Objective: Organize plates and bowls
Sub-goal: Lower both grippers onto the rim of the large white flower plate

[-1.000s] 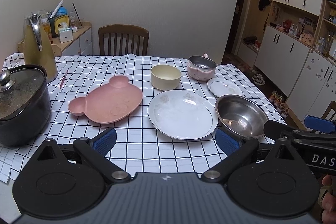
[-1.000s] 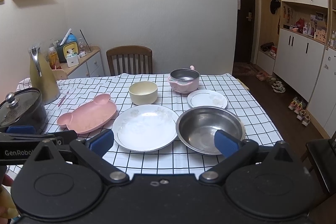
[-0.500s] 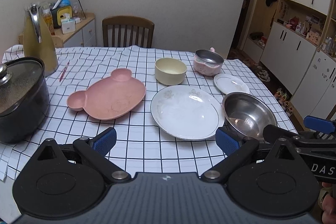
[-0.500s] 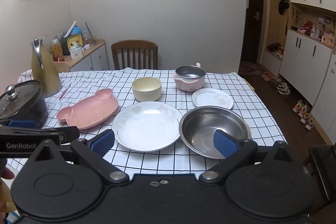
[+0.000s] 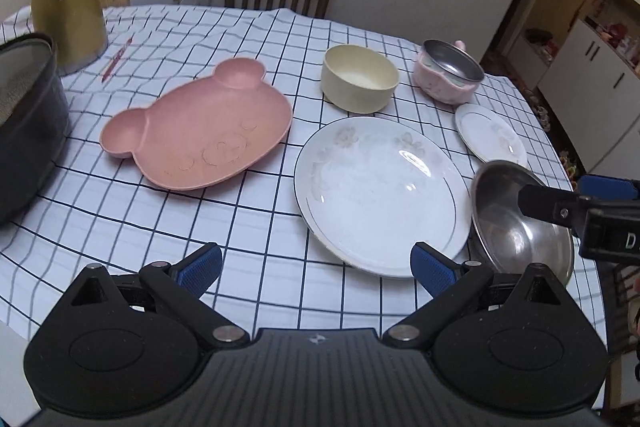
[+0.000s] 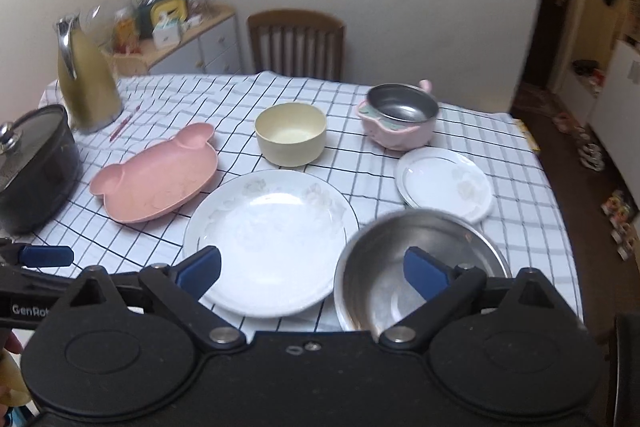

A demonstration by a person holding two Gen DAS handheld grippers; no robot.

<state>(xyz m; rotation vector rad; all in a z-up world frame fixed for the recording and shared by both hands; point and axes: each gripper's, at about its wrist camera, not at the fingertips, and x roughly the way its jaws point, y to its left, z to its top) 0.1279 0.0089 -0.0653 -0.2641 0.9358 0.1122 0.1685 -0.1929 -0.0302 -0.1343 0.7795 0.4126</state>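
On the checked tablecloth lie a pink bear-shaped plate (image 5: 200,139) (image 6: 156,183), a large white plate (image 5: 380,187) (image 6: 272,235), a small white plate (image 5: 490,133) (image 6: 444,183), a cream bowl (image 5: 360,79) (image 6: 290,135), a pink bowl with a steel liner (image 5: 450,75) (image 6: 400,115) and a big steel bowl (image 5: 516,223) (image 6: 400,275). My left gripper (image 5: 316,267) is open and empty above the front of the table, near the large plate's edge. My right gripper (image 6: 312,269) is open and empty, over the large plate and the steel bowl.
A black pot with a glass lid (image 6: 36,163) and a gold-coloured jug (image 6: 86,75) stand at the table's left. A red pen (image 5: 116,61) lies near the jug. A wooden chair (image 6: 296,43) is behind the table; cabinets line the right.
Both grippers have moved forward and tilted down toward the table, so the dishes look larger and closer. Both stay open. No dish has moved.
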